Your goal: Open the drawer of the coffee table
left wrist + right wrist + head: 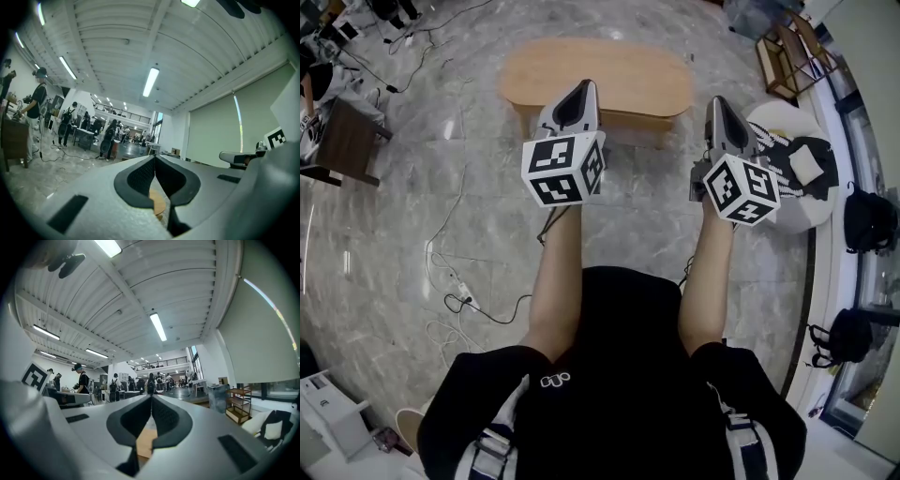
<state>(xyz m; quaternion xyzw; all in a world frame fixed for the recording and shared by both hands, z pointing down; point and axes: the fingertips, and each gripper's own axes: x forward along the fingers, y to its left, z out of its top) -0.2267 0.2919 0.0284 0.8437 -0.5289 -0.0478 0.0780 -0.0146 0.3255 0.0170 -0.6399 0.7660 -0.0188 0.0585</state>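
Facing the table [609, 75], the left gripper [578, 94] and right gripper [719, 108] are held shut, empty; jaws should be opened before the drawer is reached.

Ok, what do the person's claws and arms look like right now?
The left claw and right claw are light grey tapered wedges with black textured pads inside. Each carries a white cube with black square markers. The person wears a black short-sleeved top; forearms are bare.
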